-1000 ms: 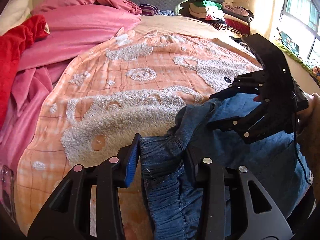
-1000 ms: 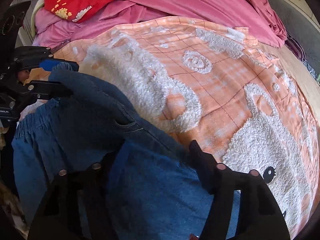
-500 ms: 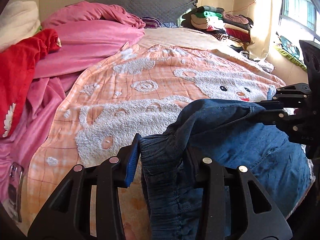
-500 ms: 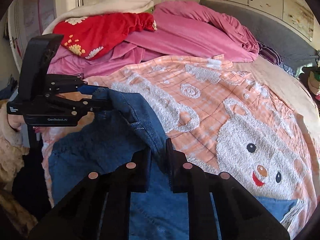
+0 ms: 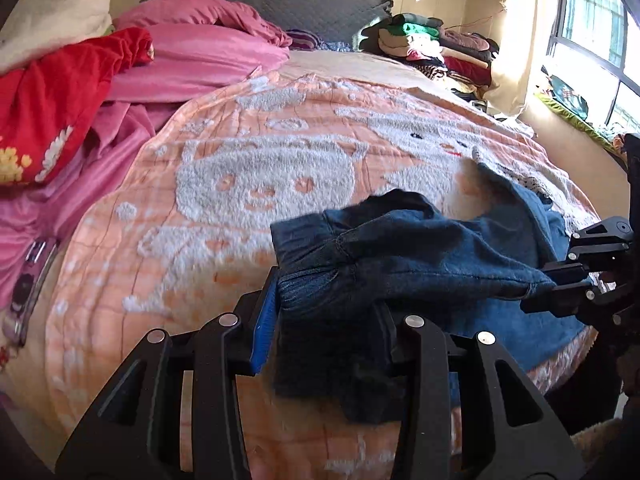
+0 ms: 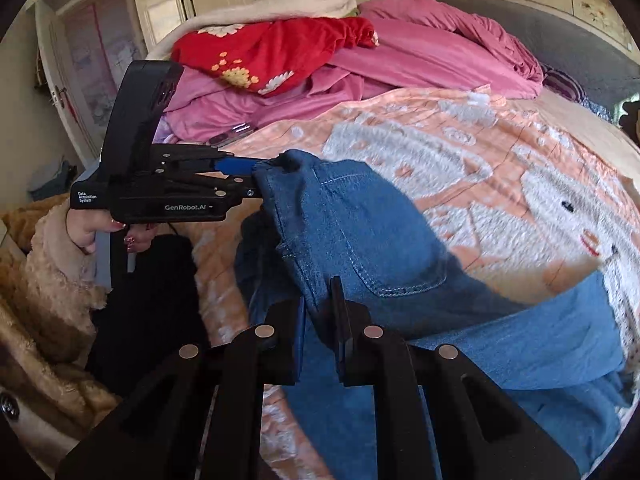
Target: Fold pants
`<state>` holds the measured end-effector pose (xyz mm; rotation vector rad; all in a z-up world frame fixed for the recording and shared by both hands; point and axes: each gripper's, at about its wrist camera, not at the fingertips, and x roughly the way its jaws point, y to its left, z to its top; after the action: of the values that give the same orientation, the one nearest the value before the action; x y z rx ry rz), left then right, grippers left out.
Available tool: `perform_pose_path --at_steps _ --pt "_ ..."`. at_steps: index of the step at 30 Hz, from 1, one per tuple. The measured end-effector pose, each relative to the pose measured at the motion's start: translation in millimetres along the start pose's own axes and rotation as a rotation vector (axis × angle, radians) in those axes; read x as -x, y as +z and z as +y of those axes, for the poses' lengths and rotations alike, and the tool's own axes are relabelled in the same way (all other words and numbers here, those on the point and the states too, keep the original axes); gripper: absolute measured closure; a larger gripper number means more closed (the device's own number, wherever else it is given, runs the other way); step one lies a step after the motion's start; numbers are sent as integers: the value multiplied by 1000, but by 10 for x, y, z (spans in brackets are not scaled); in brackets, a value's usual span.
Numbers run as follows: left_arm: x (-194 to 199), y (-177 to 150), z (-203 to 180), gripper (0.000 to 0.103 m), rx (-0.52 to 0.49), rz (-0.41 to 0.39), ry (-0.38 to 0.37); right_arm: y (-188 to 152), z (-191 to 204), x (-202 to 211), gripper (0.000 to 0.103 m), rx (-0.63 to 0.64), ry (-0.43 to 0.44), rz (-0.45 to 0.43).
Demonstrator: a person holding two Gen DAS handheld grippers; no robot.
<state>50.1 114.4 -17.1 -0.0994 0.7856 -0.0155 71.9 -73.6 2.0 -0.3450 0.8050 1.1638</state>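
Blue denim pants [image 6: 360, 232] lifted above orange blanket [image 5: 168, 248], not yet folded. Left gripper [image 5: 328, 332] clamped on waistband; right gripper [image 6: 320, 320] pinched shut on fabric edge.

Bed [image 5: 360, 68] with grey headboard [image 5: 320, 4]; sunlit window [image 5: 596, 20] at right, curtain [image 5: 516, 32] beside it; white wardrobe [image 6: 168, 4] behind.

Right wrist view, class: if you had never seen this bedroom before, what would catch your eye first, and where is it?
First, the blue denim pants stretched in mid-air over the orange bear-pattern blanket, pinched at one end by the left gripper and at the other by the right gripper. Behind them, a red flowered blanket lies atop rumpled pink bedding near the headboard.
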Motion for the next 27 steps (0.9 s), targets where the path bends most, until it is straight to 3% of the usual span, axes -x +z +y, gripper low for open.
perform_pose_path --at_steps 5,13,16,19,22,25,27 --pt "0 -259 49 70 43 51 9 -270 153 -208 92 -44 41 45" --pt "222 -401 139 64 74 90 30 -390 189 -457 89 -88 29 69" --pt "462 -408 139 64 100 56 49 -412 221 -461 89 -84 15 62" --pt "635 -282 47 64 113 -2 3 -466 189 -463 86 -111 19 49" --pt "503 -155 -199 64 75 -1 -84 -486 196 -435 77 -134 36 36" --pt "228 -132 -445 66 -1 30 -101 -493 201 -292 75 -153 38 18" --pt "28 -181 -498 66 -15 84 -66 -506 161 -98 74 -180 26 -11"
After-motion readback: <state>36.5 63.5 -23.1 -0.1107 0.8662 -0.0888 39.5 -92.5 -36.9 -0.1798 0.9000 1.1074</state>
